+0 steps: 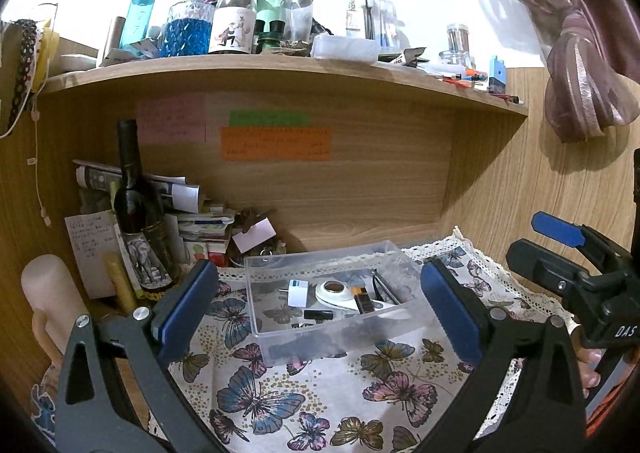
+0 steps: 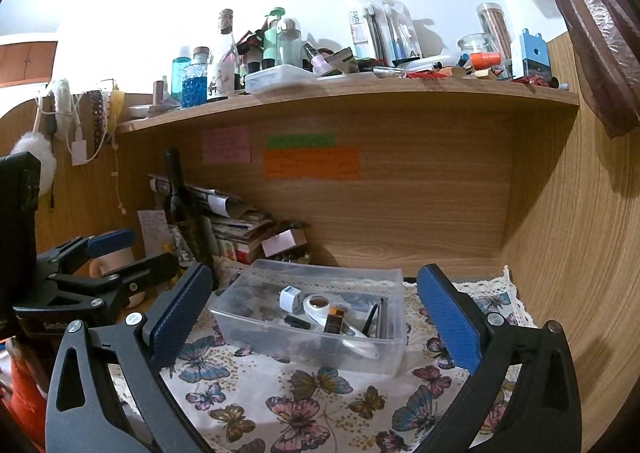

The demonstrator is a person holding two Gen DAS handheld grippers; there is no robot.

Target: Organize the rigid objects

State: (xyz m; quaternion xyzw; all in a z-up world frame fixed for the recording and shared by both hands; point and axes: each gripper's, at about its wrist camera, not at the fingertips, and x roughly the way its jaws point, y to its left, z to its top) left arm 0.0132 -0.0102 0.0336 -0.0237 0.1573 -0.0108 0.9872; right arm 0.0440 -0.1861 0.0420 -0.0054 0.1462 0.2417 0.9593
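A clear plastic box sits on the butterfly cloth. Inside lie a white plug adapter, a white oval tool with a round lens, a dark battery, a small black piece and metal tweezers. My left gripper is open and empty, just short of the box. My right gripper is open and empty, also just short of it. Each gripper shows in the other's view: the right one, the left one.
A dark wine bottle, stacked papers and a pale candle crowd the back left corner. The shelf above carries many bottles and jars. A wooden wall closes the right side.
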